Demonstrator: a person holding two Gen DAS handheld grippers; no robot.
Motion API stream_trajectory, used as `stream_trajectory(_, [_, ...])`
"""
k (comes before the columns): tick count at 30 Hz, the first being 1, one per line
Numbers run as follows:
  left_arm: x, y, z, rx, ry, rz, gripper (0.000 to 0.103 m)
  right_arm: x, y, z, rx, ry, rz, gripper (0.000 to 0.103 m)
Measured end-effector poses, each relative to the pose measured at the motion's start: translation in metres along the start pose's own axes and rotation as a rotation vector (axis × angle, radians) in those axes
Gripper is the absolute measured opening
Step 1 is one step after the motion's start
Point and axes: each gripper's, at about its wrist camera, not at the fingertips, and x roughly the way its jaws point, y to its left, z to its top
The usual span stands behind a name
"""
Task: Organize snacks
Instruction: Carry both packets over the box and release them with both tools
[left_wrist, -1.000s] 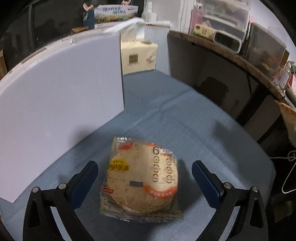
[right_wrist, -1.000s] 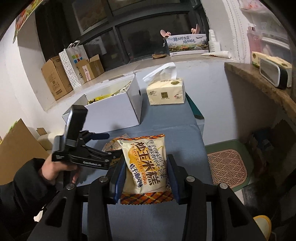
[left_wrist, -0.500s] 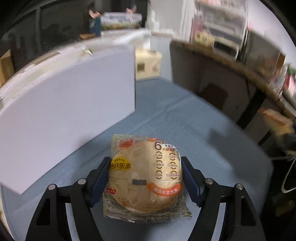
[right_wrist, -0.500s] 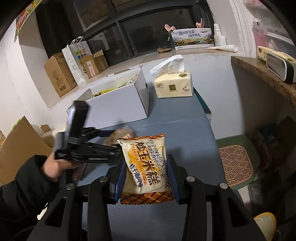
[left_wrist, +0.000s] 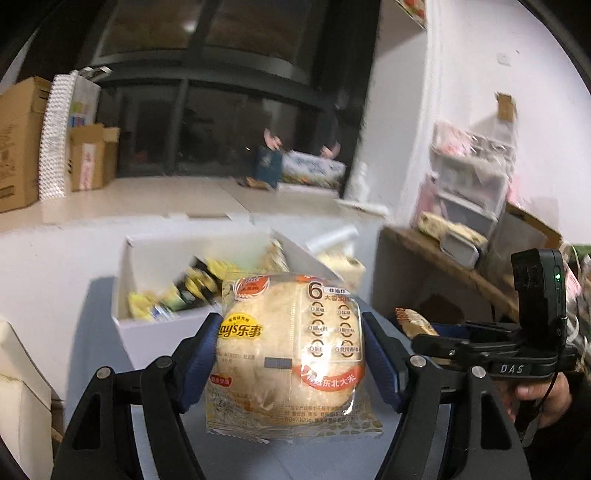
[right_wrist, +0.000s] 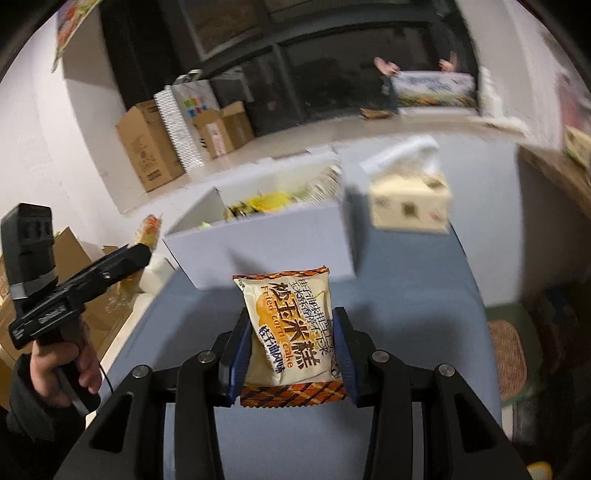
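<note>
My left gripper (left_wrist: 290, 354) is shut on a round Lay's rice cracker pack (left_wrist: 291, 332), held up in the air. Just beyond it stands the open white box (left_wrist: 147, 332), with yellow snack packs (left_wrist: 173, 299) inside. My right gripper (right_wrist: 291, 354) is shut on a cream and orange fried corn cake pack (right_wrist: 291, 321) above the blue table (right_wrist: 406, 332), in front of the white box (right_wrist: 266, 240). In the right wrist view the left gripper (right_wrist: 140, 247) is raised at the left, a hand on its grip. The left wrist view shows the right gripper (left_wrist: 421, 332) at the right with its pack.
A tissue box (right_wrist: 410, 206) stands on the table to the right of the white box. Cardboard boxes (right_wrist: 151, 147) and a paper bag (right_wrist: 192, 103) line the window ledge behind. A wooden shelf (left_wrist: 443, 258) runs along the right. A mat (right_wrist: 506, 354) lies on the floor.
My left gripper closed on the rice cracker pack, lifted it off the table and tipped up to look over the white box. My right gripper carried the corn cake pack closer to the box.
</note>
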Motion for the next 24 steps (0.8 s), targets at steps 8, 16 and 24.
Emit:
stream_trajectory(8, [0.048,0.05,0.064,-0.056,-0.022,0.065,0.078,0.059,0.017,0.097,-0.022,-0.054,0.013,0.045])
stream_trajectory(16, [0.106,0.092,0.101,-0.073,0.057,0.141,0.078,0.127,0.01,0.156,0.009,0.015,-0.046,0.045])
stream_trajectory(24, [0.133,0.107,0.085,-0.106,0.176,0.194,0.103,0.161,-0.002,0.159,0.014,0.039,-0.085,0.103])
